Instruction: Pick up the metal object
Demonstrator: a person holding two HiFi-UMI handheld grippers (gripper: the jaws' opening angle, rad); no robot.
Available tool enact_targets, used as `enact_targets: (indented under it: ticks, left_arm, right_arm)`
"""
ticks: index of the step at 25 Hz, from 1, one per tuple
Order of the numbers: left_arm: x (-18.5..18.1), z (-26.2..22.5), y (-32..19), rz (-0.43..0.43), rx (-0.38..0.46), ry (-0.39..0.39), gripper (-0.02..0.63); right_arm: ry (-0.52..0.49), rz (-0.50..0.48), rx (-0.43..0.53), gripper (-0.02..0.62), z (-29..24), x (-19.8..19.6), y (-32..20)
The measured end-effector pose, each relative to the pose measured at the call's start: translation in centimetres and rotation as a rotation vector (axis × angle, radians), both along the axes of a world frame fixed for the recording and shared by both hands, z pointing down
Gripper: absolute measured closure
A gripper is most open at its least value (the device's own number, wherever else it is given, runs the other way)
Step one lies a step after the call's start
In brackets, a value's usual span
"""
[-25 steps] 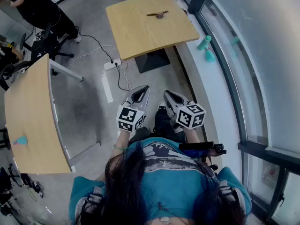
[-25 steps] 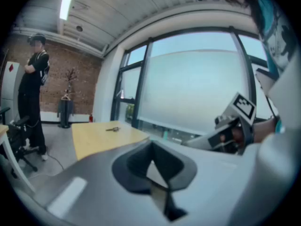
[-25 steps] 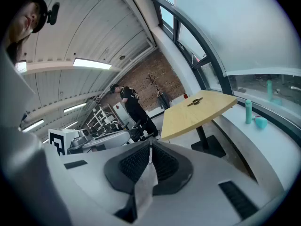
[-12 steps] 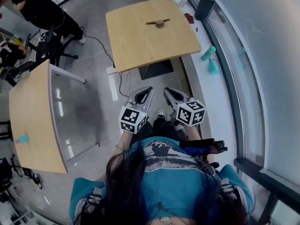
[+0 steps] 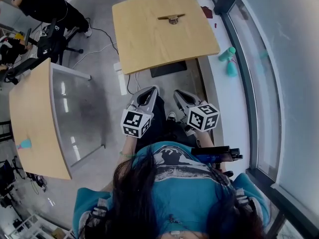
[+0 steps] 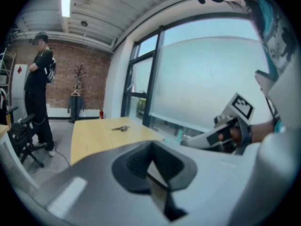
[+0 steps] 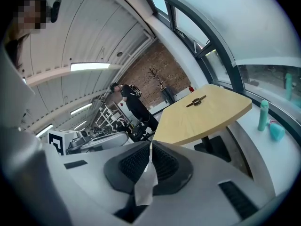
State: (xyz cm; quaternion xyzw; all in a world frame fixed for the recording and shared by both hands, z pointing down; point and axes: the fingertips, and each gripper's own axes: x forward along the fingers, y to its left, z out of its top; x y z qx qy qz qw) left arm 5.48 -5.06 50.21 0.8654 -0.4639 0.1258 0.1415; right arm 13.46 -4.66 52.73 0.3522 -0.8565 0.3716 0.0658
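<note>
The metal object (image 5: 171,18), a small dark metal piece with a long bar, lies near the far edge of a light wooden table (image 5: 149,44). It also shows far ahead in the left gripper view, the metal object (image 6: 121,128), and in the right gripper view, the metal object (image 7: 196,100). My left gripper (image 5: 149,89) and right gripper (image 5: 177,92) are held side by side close to the body, well short of the table. Both point toward it. Each gripper's jaws meet with nothing between them: left gripper (image 6: 153,161), right gripper (image 7: 150,149).
A second wooden table (image 5: 30,118) stands at the left. A person in black (image 5: 40,4) stands by an office chair (image 5: 50,44) at the top left. A power strip and cables (image 5: 122,68) lie on the floor. Teal bottles (image 5: 229,59) sit on the window ledge at the right.
The table with the metal object has grown slightly larger in the head view. Both grippers stay shut and near the body; the left one has shifted a little left.
</note>
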Motion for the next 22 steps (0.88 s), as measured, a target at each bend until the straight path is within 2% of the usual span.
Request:
enact_targets:
  ticks: [7,12,22]
  left_arm:
    - [-0.4,0.8,-7.8,0.05,0.013,-0.003,0.603]
    - [-2.6,0.5,-15.0,0.106,0.02,-0.003,0.603]
    - [-5.4,1.0,-27.1,0.185,0.029,0.015,0.603]
  right_arm:
    - [0.016,0.086,0.002,0.571,0.7,1.1,-7.8]
    - [0.055,0.128,0.018,0.571,0.4,-0.7,-15.6]
    - [0.329,0.062,0.058,0.571,3.5,-1.4,-30.7]
